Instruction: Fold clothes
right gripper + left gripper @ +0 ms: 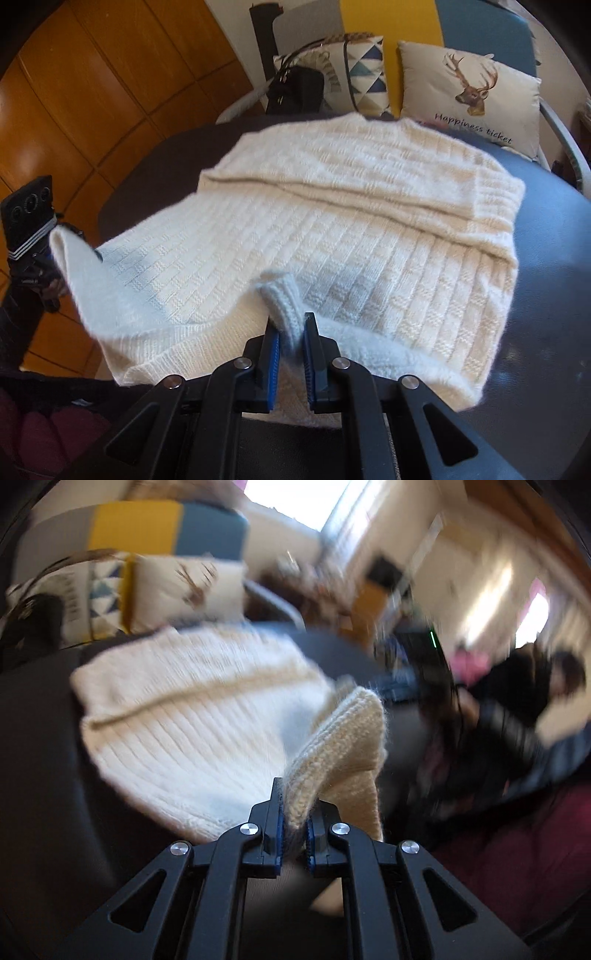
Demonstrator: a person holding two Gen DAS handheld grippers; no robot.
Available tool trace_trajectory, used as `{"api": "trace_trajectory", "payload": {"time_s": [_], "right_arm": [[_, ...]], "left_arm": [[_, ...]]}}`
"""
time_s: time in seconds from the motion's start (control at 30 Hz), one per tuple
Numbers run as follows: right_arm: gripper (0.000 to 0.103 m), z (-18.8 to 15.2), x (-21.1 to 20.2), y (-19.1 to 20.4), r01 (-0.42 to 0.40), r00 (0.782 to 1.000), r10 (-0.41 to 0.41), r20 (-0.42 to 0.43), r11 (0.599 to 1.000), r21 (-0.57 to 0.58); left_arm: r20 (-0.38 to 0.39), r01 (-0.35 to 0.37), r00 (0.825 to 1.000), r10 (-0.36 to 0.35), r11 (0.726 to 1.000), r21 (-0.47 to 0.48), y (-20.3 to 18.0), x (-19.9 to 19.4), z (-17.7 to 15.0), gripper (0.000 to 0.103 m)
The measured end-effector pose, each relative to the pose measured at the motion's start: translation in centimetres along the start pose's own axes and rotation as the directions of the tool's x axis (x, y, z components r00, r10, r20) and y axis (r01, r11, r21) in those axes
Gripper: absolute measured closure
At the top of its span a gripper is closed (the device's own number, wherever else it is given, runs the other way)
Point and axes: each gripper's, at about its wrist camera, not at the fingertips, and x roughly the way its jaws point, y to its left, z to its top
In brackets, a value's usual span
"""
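Note:
A cream knitted sweater (332, 221) lies spread on a dark round table (554, 258), with one sleeve folded across its far part. My right gripper (291, 332) is shut on a ribbed edge of the sweater at its near side. My left gripper (294, 819) is shut on another ribbed edge of the sweater (192, 716), lifted off the table. In the right wrist view the left gripper (40, 258) shows at the far left, holding up a corner of the knit. The left wrist view is blurred by motion.
Two cushions, one with a deer print (472, 92) and one with triangles (354, 70), rest on a seat behind the table. A black handbag (295, 92) sits beside them. Wooden panels (92, 92) stand at the left. A person in dark clothes (517, 701) is beside the table.

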Motion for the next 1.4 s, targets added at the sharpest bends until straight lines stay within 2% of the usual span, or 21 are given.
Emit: {"api": "trace_trajectory", "payload": {"time_s": [0.13,0.3,0.47,0.5,0.57,0.6,0.63,0.67,0.73,0.8,1.03,1.1,1.13,1.2,1.27,1.33,1.4], "right_arm": [[0.093,1.6,-3.4,-0.6,0.019,0.996,-0.02,0.085,1.0,0.013],[0.093,4.6,-7.3,-2.8,0.061,0.979,-0.066,0.191,0.998,0.035],[0.093,9.2,-8.9,-7.0,0.09,0.951,-0.116,0.287,0.991,0.103],[0.093,10.0,-8.5,-8.2,0.087,0.952,-0.12,0.283,0.988,0.124],[0.091,10.7,-6.2,-10.3,-0.002,0.978,-0.031,0.207,0.987,0.161],[0.085,10.5,-4.6,-10.7,-0.031,0.989,0.007,0.15,0.986,0.163],[0.073,10.3,-3.0,-11.2,-0.06,0.995,0.045,0.092,0.984,0.167],[0.073,9.8,-1.3,-11.4,-0.062,0.998,0.059,0.025,0.984,0.164],[0.073,8.1,2.2,-11.5,-0.018,0.991,0.036,-0.126,0.99,0.142],[0.073,6.6,4.8,-11.8,-0.018,0.975,0.044,-0.216,0.992,0.125],[0.067,6.2,8.6,-12.7,-0.106,0.975,0.126,-0.183,0.988,0.116],[0.059,6.2,9.7,-11.9,-0.166,0.962,0.183,-0.203,0.981,0.1],[0.051,6.1,10.2,-11.4,-0.178,0.96,0.189,-0.209,0.981,0.072],[0.041,5.8,10.7,-9.8,-0.164,0.965,0.156,-0.21,0.986,-0.025],[0.02,5.6,11.2,-8.3,-0.15,0.97,0.122,-0.208,0.981,-0.121],[0.006,5.4,11.7,-7.3,-0.146,0.969,0.113,-0.219,0.979,-0.141],[0.004,5.7,12.2,-6.7,-0.12,0.965,0.085,-0.249,0.984,-0.128]], "left_arm": [[0.127,0.016,0.992,-0.009,0.998,-0.058,1.7,-0.8,2.8,0.094],[0.257,0.033,0.966,-0.008,0.995,-0.096,3.5,-1.8,6.2,0.094],[0.347,0.027,0.937,0.037,0.984,-0.176,8.1,-1.0,10.4,0.094],[0.336,0.018,0.94,0.054,0.977,-0.21,9.8,0.1,11.4,0.094],[0.295,0.008,0.953,0.068,0.968,-0.251,11.6,1.8,11.8,0.094],[0.272,0.006,0.96,0.07,0.964,-0.267,12.4,2.7,11.9,0.094],[0.246,0.008,0.967,0.061,0.962,-0.272,12.6,3.3,11.7,0.094],[0.232,0.006,0.971,0.057,0.965,-0.262,12.5,3.6,11.2,0.094],[0.21,0.004,0.976,0.051,0.968,-0.25,12.0,4.0,10.1,0.094],[0.209,0.02,0.977,0.037,0.964,-0.265,11.4,3.4,8.8,0.094],[0.205,0.018,0.977,0.051,0.946,-0.322,10.5,1.9,6.5,0.094],[0.192,0.01,0.98,0.058,0.941,-0.338,10.3,2.0,6.1,0.094],[0.187,0.007,0.981,0.06,0.94,-0.341,10.1,2.1,5.9,0.094],[0.182,0.008,0.981,0.059,0.939,-0.345,9.9,2.2,5.8,0.094],[0.177,0.016,0.983,0.049,0.938,-0.346,9.5,2.5,5.6,0.094],[0.171,0.022,0.984,0.041,0.937,-0.348,9.3,2.7,5.5,0.094],[0.167,0.027,0.985,0.033,0.938,-0.346,9.0,2.9,5.5,0.094]]}}
